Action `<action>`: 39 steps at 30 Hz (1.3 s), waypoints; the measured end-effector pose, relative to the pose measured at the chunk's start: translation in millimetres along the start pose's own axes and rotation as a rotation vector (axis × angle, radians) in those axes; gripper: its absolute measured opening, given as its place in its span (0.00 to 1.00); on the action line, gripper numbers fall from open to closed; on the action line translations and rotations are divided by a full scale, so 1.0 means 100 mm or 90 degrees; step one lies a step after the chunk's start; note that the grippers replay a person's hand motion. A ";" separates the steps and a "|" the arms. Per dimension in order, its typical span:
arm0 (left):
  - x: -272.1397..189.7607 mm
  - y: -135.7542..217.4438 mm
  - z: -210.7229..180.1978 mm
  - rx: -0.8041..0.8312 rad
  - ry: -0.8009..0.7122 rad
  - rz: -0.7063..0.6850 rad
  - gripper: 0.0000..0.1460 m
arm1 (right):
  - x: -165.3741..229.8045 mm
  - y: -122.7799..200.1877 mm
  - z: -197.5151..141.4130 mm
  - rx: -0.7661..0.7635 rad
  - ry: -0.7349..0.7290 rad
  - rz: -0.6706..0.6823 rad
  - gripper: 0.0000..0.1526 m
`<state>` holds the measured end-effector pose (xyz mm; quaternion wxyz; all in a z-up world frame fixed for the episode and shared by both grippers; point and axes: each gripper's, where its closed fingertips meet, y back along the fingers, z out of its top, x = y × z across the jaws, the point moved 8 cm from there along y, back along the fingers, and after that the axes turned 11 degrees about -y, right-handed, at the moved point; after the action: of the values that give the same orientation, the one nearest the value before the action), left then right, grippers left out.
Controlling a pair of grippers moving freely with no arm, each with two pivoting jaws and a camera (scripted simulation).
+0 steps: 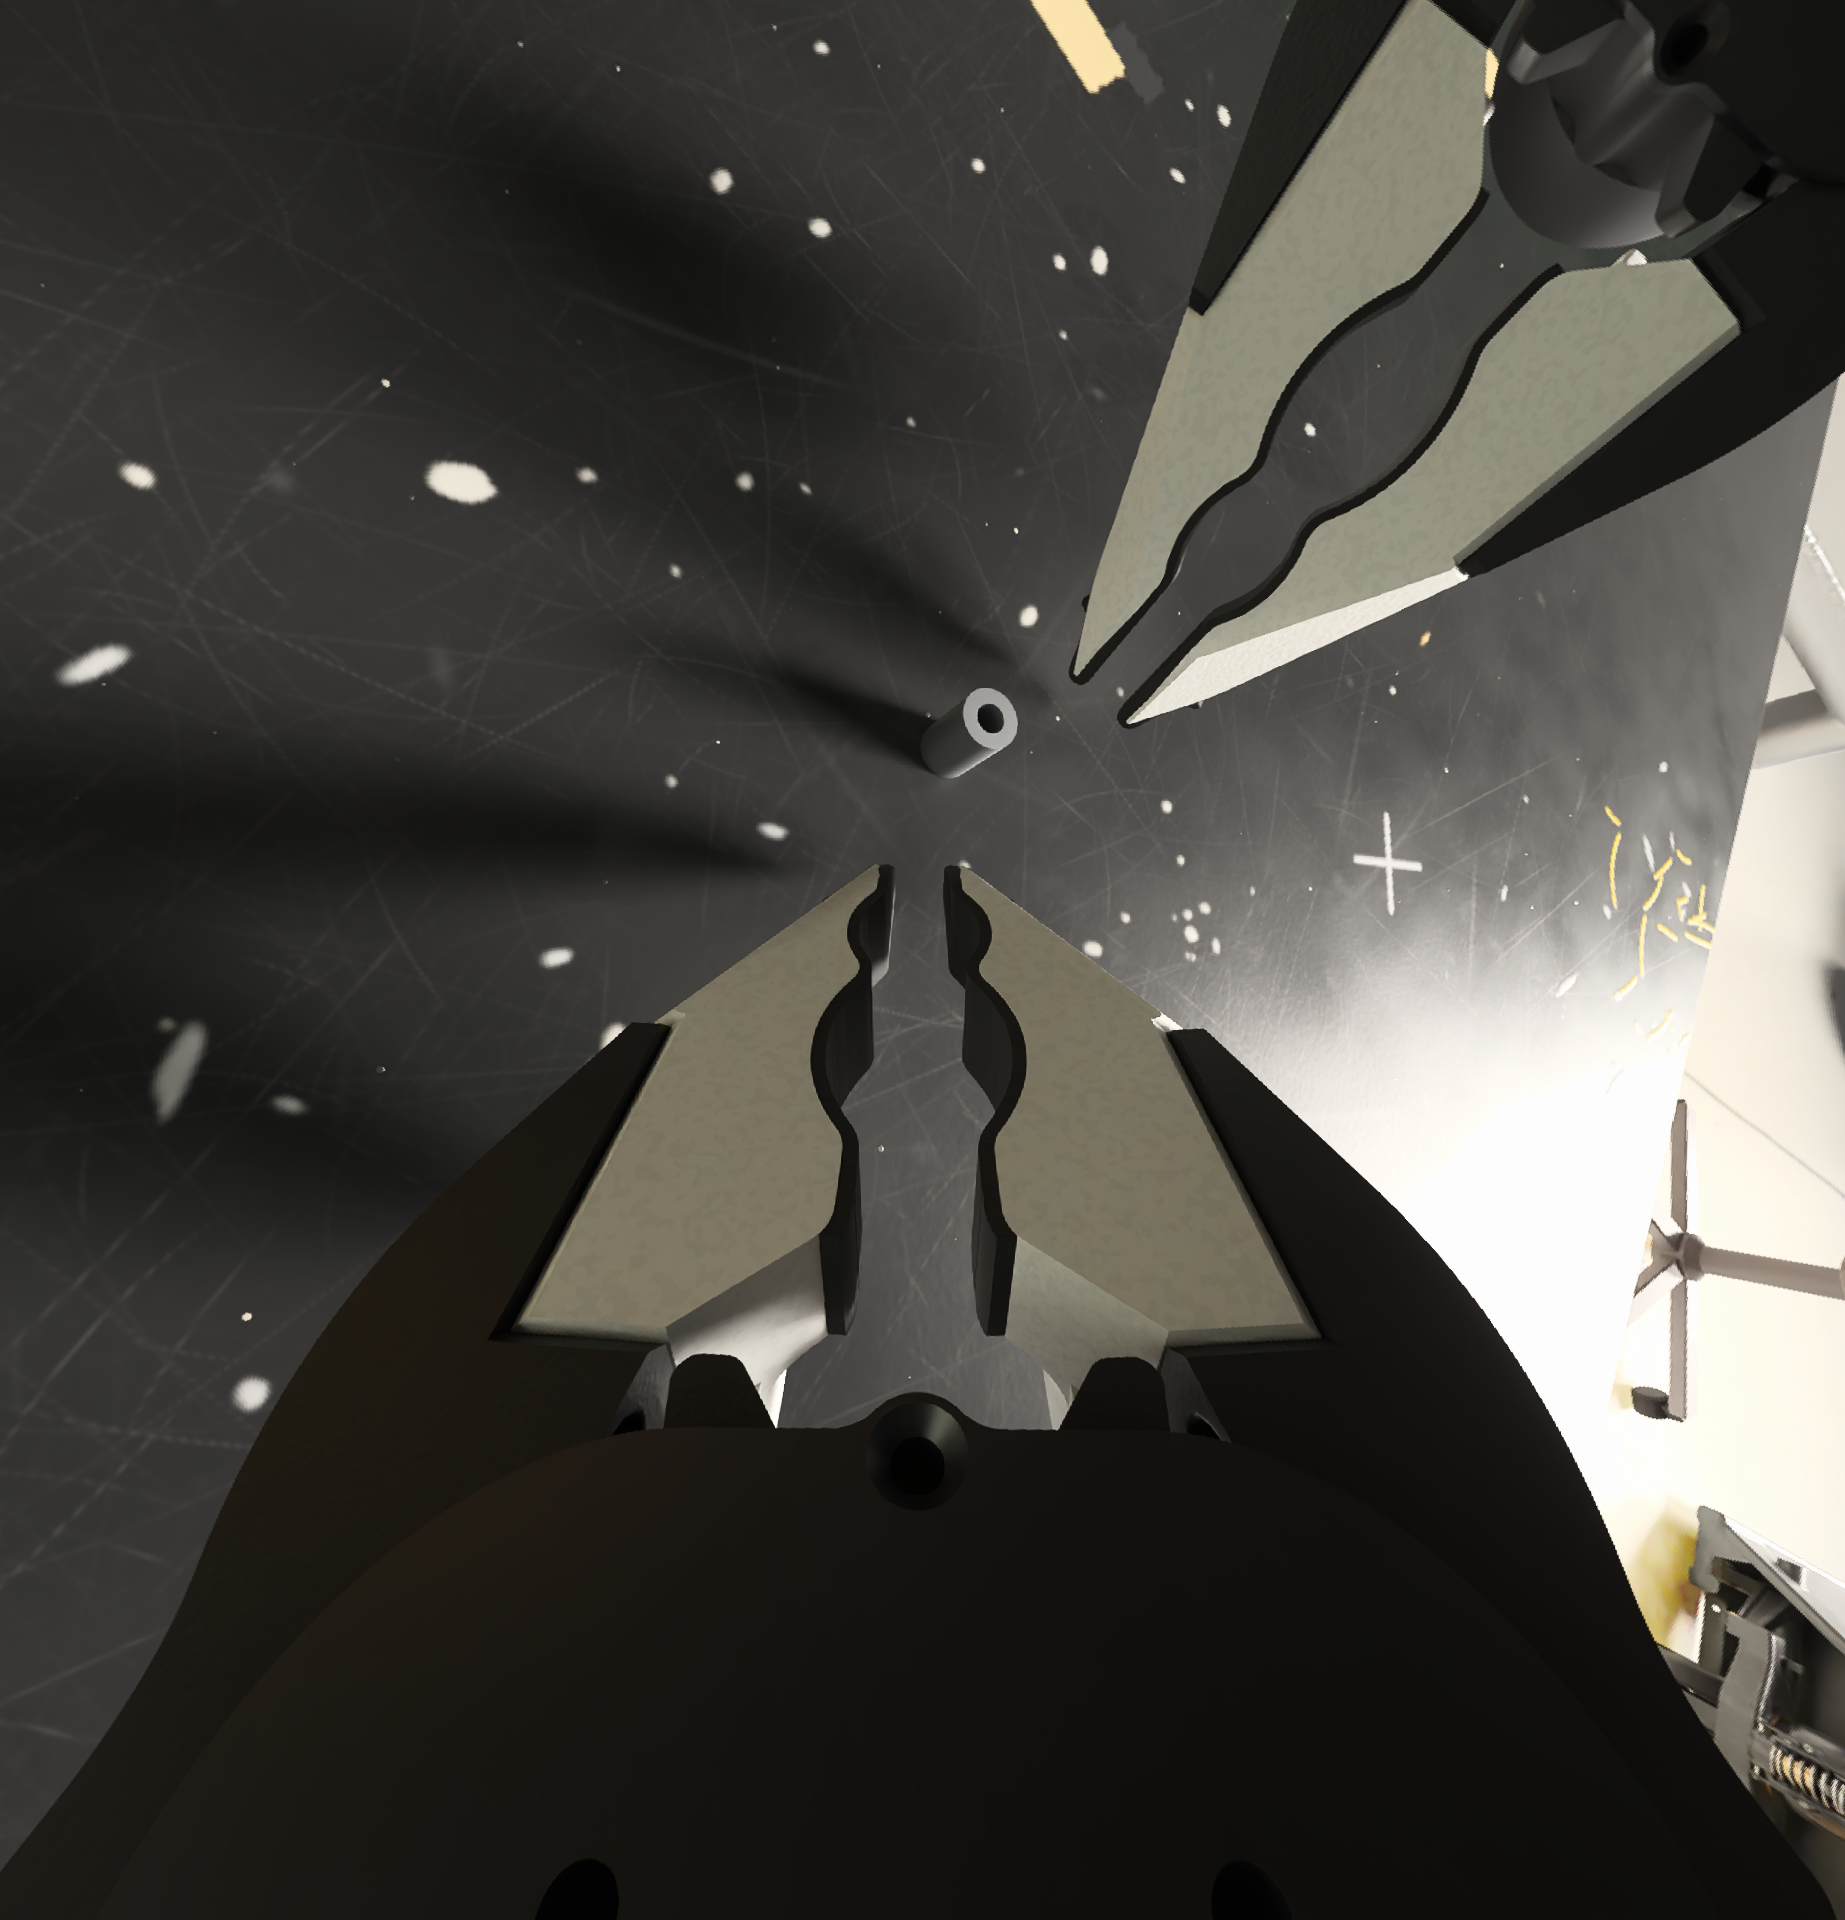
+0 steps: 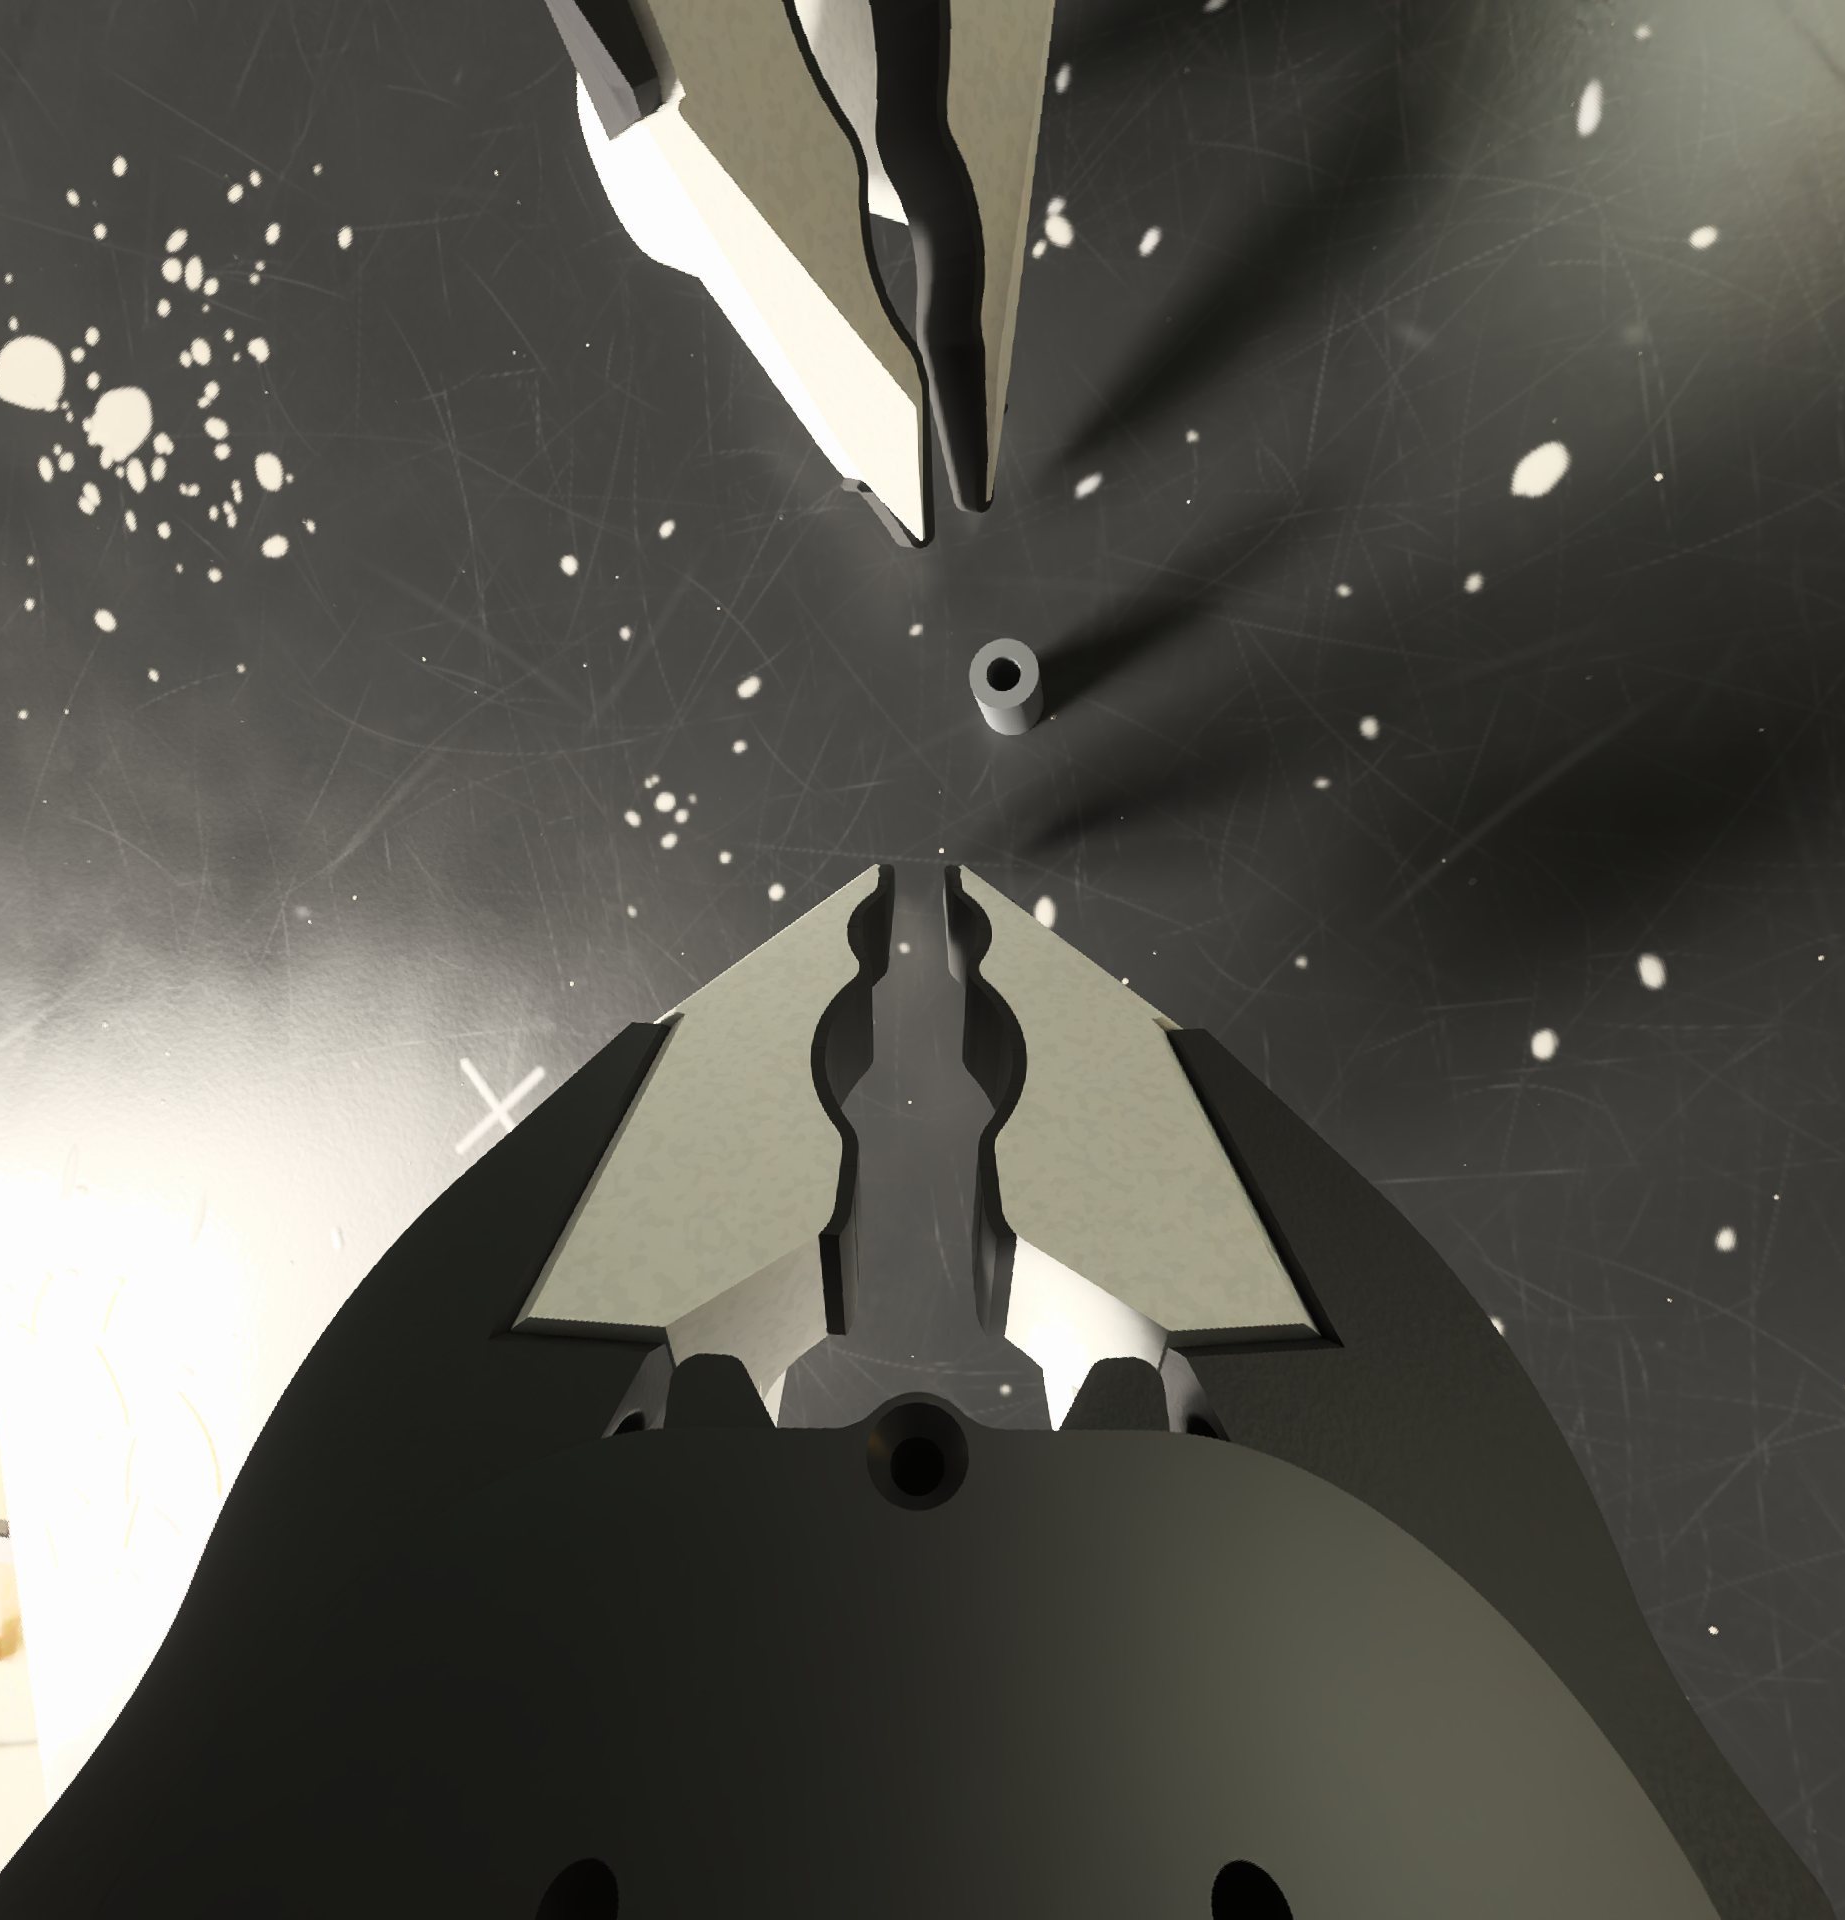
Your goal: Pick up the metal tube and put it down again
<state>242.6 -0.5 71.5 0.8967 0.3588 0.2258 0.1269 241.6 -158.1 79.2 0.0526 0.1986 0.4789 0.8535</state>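
Left wrist view looks down on a dark, scratched desk [image 1: 398,343] flecked with pale paint spots. A small grey metal tube [image 1: 240,744] stands upright on it, its open end facing the camera, with nothing touching it. The left claw [image 1: 919,871] hovers just short of the tube, its two fingers set a narrow gap apart and holding nothing. The right claw [image 1: 1100,698] comes in from the upper right of this view, its tips near the tube on the far side; its fingers are also a narrow gap apart and hold nothing. The tube sits between the two claws, apart from both. A white cross mark [image 1: 1387,862] is drawn on the desk toward its right edge, where the surface shines brightly, and beyond that edge a pale floor with a stool shows.

From the right wrist view the tube [image 2: 1007,694] stands just ahead of the right claw [image 2: 919,871], slightly to the right of the gap between the fingers. The left claw [image 2: 949,525] points down from the top, its tips close above the tube without contact. The cross mark [image 2: 499,1107] lies toward the bright lower-left part of the desk [image 2: 1520,935]
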 end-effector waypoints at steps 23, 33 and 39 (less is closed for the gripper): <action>0.07 0.25 0.02 -0.022 -0.044 0.013 0.07 | 0.05 0.01 0.10 -0.020 0.020 -0.026 0.21; 0.28 0.48 0.04 -0.088 -0.058 0.113 0.08 | 0.00 -0.04 0.22 -0.079 -0.020 -0.057 0.29; 0.38 0.45 0.03 -0.097 -0.060 0.170 0.10 | 0.03 -0.14 0.28 -0.081 -0.008 -0.070 0.30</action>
<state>273.8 44.6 93.6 0.9062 0.3223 0.1234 0.2443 248.5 -127.2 81.5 0.1145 0.1737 0.4335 0.8768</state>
